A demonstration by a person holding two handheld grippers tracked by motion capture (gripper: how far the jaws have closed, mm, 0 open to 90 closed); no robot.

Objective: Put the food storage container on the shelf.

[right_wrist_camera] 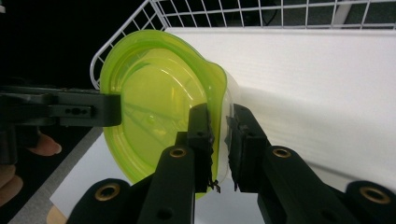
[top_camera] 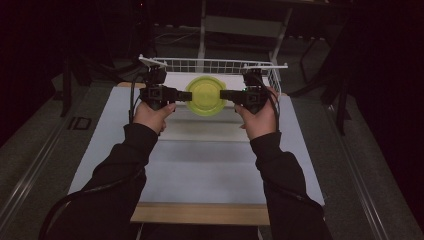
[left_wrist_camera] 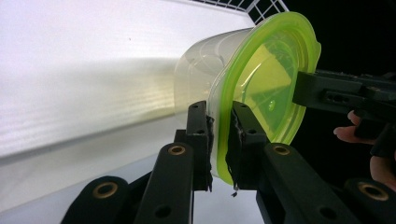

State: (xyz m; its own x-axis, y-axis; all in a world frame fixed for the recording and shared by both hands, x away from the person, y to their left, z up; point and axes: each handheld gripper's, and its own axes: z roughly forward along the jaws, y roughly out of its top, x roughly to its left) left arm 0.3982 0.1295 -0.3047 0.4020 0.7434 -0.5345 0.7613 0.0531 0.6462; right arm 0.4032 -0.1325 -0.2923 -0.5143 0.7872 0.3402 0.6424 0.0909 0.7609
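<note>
Green-lidded container (top_camera: 205, 95) hangs between left claw (top_camera: 180, 93) and right claw (top_camera: 225, 94), both pinching its rim.

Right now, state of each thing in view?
Clear round plastic container: lifted off the table, held on both sides.
Yellow-green round lid: on the container.
Left gripper: shut on the rim.
Right gripper: shut on the rim.
White wire basket: upright behind the container.

Your sleeves are black, long, cuffs ending at the wrists. Left tool (top_camera: 179, 94) and right tool (top_camera: 226, 95): matte black bodies w/ a black cable looping off each toward the near worktop (top_camera: 210, 165) edge. In the gripper views, each tool has black link arms w/ brass-ringed pivots, small holes, and ragged-edged pads on the inner faces.
</note>
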